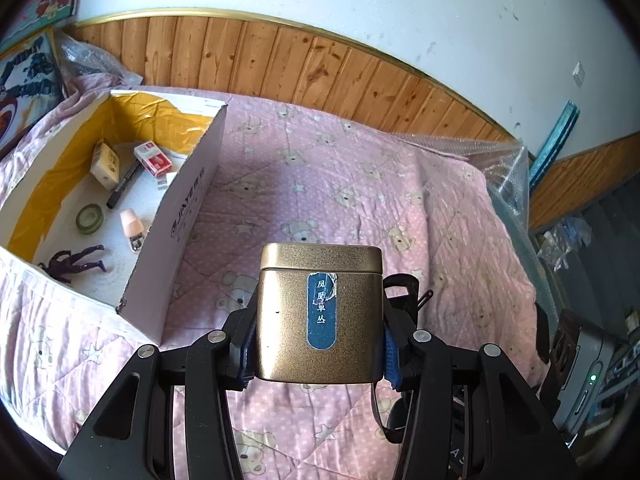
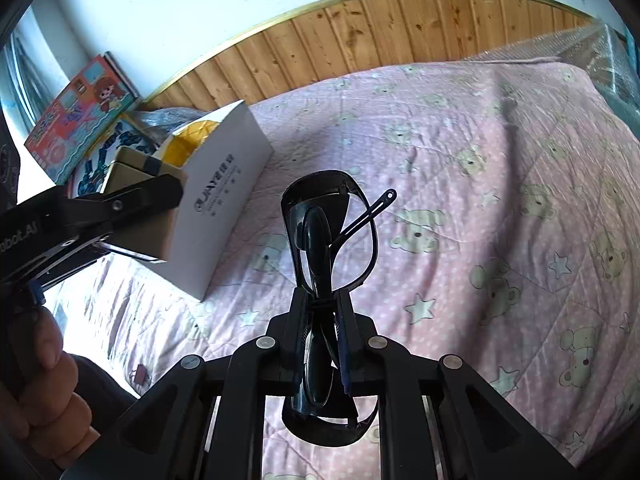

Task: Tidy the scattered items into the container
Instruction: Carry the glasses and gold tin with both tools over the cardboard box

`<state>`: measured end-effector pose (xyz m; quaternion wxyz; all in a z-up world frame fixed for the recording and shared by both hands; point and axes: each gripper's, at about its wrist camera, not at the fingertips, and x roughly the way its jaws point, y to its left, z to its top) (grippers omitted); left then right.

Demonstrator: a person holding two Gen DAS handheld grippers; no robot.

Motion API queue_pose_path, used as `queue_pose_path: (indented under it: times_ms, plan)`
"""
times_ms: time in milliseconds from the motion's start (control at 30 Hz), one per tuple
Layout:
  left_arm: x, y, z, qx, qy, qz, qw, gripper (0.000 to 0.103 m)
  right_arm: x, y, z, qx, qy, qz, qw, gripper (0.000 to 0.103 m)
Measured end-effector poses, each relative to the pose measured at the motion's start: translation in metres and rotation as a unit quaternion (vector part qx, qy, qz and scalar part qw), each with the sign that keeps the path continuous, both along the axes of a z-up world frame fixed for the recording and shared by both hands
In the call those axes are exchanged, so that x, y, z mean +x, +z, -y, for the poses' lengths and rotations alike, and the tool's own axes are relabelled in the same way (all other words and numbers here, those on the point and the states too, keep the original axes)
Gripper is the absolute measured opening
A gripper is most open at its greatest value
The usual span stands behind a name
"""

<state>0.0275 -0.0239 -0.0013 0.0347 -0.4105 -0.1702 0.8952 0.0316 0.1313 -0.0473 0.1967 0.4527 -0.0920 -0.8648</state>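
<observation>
White cardboard box [image 1: 188, 208] sits open-topped on the pink quilt [image 1: 340, 168], long side running away toward the wood panelling. Left gripper [image 1: 318, 344] clamps an upright gold tin [image 1: 318, 312], blue label facing camera, just right of the box. Right gripper [image 2: 323, 336] angled down, pinching folded black glasses [image 2: 328, 236] edge-on above the quilt, one temple sticking out right.

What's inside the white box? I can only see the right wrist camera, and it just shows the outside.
Observer: The left wrist view looks into the cardboard box: a black marker and a green tape roll lie on its floor.
Operator: What's the gold thing the other gripper has?
Observer: The left gripper is shut on a gold tin; its front has a blue label with white characters.
</observation>
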Motion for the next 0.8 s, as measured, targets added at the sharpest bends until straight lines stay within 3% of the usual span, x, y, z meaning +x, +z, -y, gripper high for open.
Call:
queue_pose_path:
  times_ms: [600, 800]
  plan:
    - [0.021, 0.003, 0.046, 0.034, 0.032, -0.013, 0.9988, 0.050, 0.003, 0.023, 0.050, -0.021, 0.062, -0.008, 0.998, 0.015]
    - [0.021, 0.016, 0.066, 0.043, 0.041, -0.031, 0.9977, 0.050, -0.002, 0.034, 0.072, -0.026, 0.084, -0.014, 0.996, 0.015]
